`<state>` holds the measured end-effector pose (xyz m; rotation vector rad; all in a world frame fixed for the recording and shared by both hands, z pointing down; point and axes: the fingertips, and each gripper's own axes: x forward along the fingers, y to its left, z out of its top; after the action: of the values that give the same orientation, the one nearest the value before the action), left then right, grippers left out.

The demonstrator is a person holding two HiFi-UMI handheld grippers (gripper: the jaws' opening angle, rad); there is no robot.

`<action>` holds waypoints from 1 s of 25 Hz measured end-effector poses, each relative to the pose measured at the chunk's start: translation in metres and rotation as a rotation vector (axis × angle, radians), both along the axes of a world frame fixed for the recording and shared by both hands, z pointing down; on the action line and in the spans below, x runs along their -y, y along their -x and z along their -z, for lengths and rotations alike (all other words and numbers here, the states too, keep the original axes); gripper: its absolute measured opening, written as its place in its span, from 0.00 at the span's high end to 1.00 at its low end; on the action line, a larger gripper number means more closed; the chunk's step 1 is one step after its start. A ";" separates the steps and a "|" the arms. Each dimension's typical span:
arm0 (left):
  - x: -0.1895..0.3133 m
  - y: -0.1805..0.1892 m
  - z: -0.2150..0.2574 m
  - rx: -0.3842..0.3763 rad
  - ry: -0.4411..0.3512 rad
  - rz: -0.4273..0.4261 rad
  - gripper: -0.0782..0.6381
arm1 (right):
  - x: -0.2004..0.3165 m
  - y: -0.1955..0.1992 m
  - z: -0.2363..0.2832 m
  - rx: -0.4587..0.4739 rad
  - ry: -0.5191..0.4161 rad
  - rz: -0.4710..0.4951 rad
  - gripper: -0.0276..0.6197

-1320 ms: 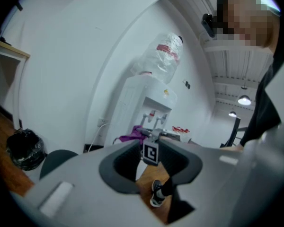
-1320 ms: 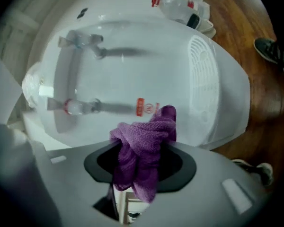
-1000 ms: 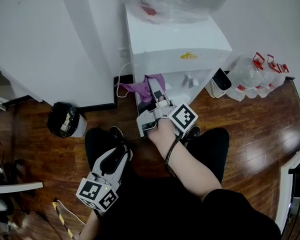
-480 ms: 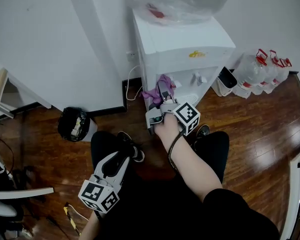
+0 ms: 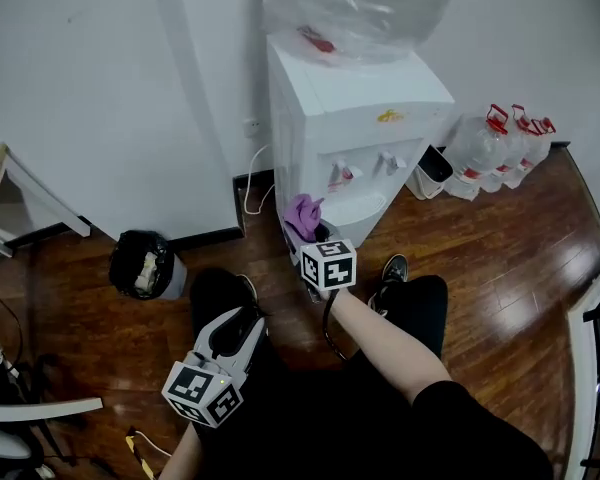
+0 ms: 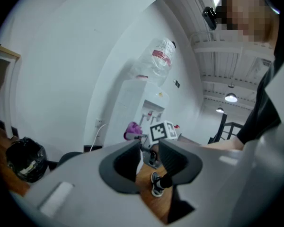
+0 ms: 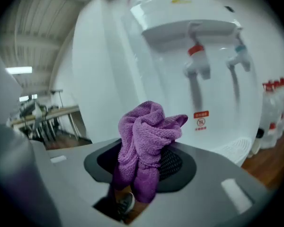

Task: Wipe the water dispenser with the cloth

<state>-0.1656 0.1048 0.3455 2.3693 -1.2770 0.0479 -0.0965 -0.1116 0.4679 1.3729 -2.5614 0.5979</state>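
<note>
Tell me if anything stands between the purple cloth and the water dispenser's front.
Nothing visible does. The right gripper holds the purple cloth bunched between its jaws, and the water dispenser stands unobstructed straight beyond it; the taps sit higher, to the right.

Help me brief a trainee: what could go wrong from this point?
The cloth is a loose wad in the right gripper, so it might slip out against the dispenser. The red tap juts out near it; a bump could release water. The white cord hangs beside the dispenser's base and could snag.
</note>
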 end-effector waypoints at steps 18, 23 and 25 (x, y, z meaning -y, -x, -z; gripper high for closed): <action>0.010 0.019 0.012 -0.011 -0.019 0.042 0.69 | 0.005 0.004 0.115 -0.495 -0.453 0.051 0.67; 0.019 0.002 -0.008 0.044 0.043 0.018 0.69 | -0.012 0.008 -0.053 -0.610 -0.171 0.240 0.67; 0.027 -0.010 -0.007 0.051 0.040 0.009 0.69 | -0.010 0.002 -0.074 -0.585 -0.136 0.266 0.67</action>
<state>-0.1559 0.0778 0.3527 2.3424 -1.2982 0.1298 -0.0987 -0.1013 0.5417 1.0155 -2.2617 -0.0288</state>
